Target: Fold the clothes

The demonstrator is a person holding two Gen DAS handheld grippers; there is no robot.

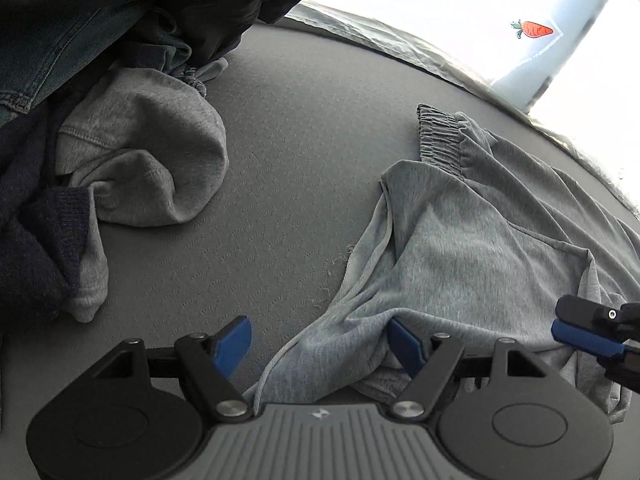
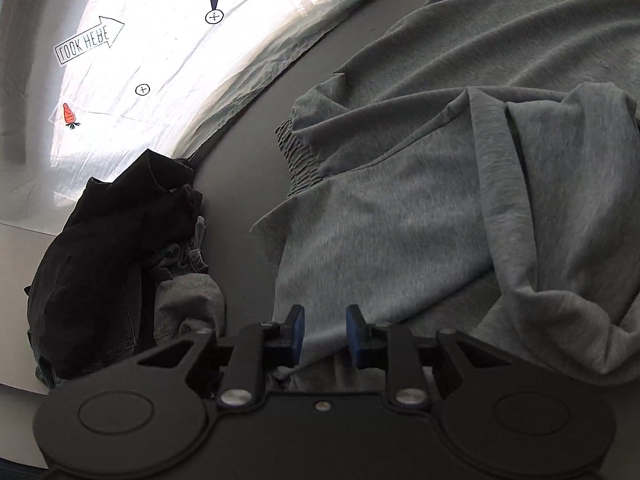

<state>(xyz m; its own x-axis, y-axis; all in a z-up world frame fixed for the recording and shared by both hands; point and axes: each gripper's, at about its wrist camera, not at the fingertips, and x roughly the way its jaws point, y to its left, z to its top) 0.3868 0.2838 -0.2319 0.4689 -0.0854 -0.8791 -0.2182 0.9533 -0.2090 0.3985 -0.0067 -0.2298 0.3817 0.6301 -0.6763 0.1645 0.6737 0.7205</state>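
Observation:
A light grey garment [image 1: 480,240] with a gathered elastic band [image 1: 440,140] lies rumpled on the dark grey surface [image 1: 280,160]. My left gripper [image 1: 320,344] is open wide at the garment's near edge. A bunched fold of the cloth lies between its blue pads [image 1: 404,344], touching the right one. My right gripper [image 1: 588,332] comes in from the right over the same garment. In the right wrist view the grey garment [image 2: 400,220] fills the right side. There my right gripper [image 2: 325,336] stands open by a narrow gap just above the cloth, which looks blurred.
A pile of other clothes [image 1: 100,80] sits to the left: denim, black fabric, a grey sweatshirt [image 1: 152,168] and a navy knit [image 1: 36,240]. That pile [image 2: 112,248] also shows in the right wrist view. A white printed sheet [image 2: 140,60] lies beyond the surface's far edge.

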